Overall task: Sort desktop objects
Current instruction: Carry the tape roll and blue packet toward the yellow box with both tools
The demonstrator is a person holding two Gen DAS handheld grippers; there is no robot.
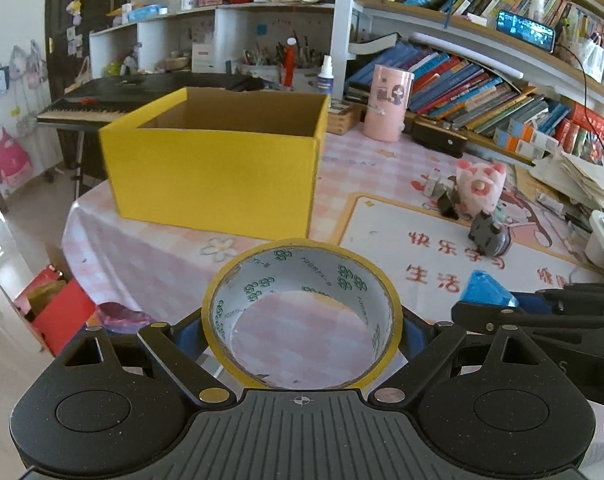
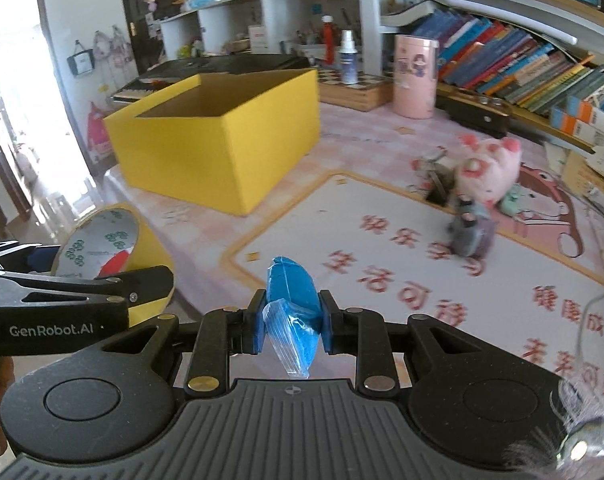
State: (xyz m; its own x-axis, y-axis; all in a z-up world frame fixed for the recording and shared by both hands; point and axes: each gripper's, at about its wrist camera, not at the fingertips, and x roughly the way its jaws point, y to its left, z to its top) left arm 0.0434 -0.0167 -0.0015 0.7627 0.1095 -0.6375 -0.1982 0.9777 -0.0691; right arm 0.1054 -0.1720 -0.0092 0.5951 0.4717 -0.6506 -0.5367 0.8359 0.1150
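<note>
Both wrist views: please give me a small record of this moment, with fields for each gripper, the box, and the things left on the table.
left gripper: shut on the yellow tape roll, held above the table
right gripper: shut on the blue packet
yellow box: open top, on the pink tablecloth, ahead of both grippers; inside mostly hidden
left on table: pink plush toy, small grey toy
behind: pink canister, bookshelf
</note>
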